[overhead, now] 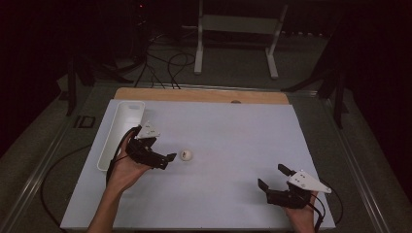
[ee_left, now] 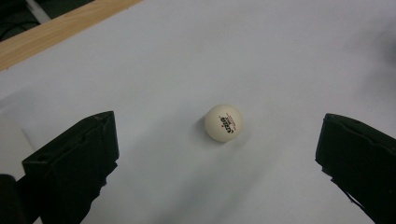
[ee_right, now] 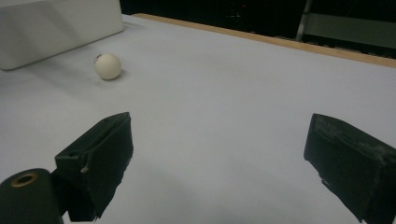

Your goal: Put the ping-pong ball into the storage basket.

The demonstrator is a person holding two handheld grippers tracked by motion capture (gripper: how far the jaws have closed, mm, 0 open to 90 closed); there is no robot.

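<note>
Small white ball (overhead: 185, 155), smooth, matte, round, with tiny printed logo, lay on pale sheet-covered table (overhead: 233, 141), left of centre. Left gripper (overhead: 167, 159) sat just beside ball, not touching; blocky black jaws spread wide, ball framed between and beyond them in left gripper view (ee_left: 223, 122). Right gripper (overhead: 273, 176) rested well apart, near front right edge, jaws also spread, holding nothing. Long white rectangular tray (overhead: 121, 128), rounded corners, lay along table's left side. Bare wooden strip (overhead: 204, 95) ran along far edge.
</note>
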